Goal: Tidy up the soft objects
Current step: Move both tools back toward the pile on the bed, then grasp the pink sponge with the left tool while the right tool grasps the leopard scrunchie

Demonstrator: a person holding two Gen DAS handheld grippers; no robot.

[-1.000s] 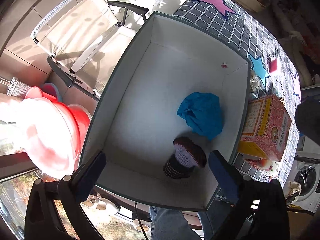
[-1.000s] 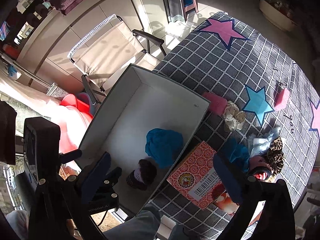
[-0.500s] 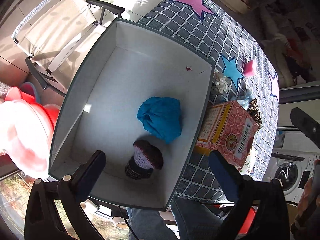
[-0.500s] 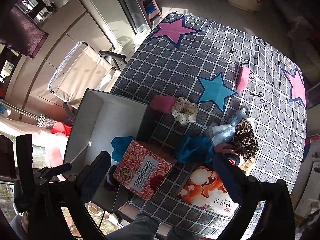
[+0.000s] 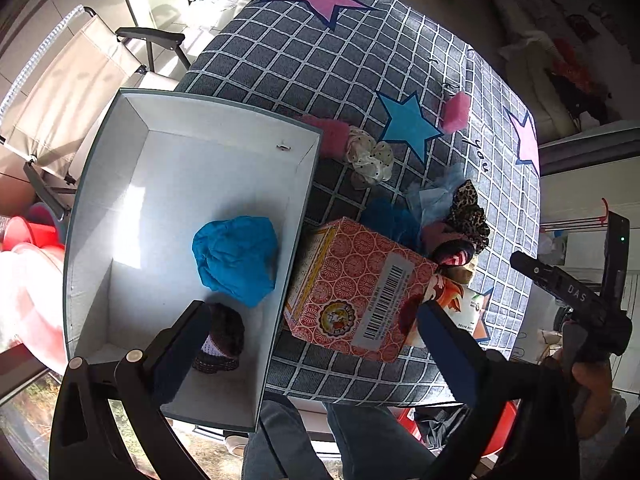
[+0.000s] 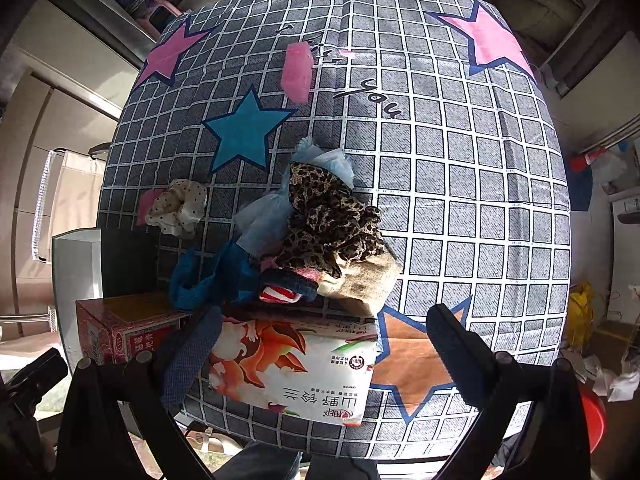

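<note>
both the left gripper (image 5: 316,334) and the right gripper (image 6: 324,336) are held wide open and empty. a blue cloth (image 5: 236,260) lies in the white box (image 5: 96,168) at left of frame; the leopard scrunchie (image 6: 328,216) is piled mid-table.

Sunlit folding chair (image 5: 80,92) beside the star-patterned tablecloth (image 6: 460,200)

Right gripper (image 6: 322,340): jaws spread wide, nothing between them, above the table's near edge.
Tablecloth (image 6: 460,184): grey check with pink and blue stars.
Heap: leopard-print scrunchie (image 6: 332,216) on top, pale blue fabric (image 6: 260,220) and dark blue cloth (image 6: 212,276) beside it.
Dotted cream scrunchie (image 6: 178,208): left of the heap, apart.
Pink sponge (image 6: 298,74): far side, alone.
Tissue pack (image 6: 296,368): near edge.
Red carton (image 6: 120,328): left; white box (image 6: 76,264) behind it, possibly open-topped.
</note>
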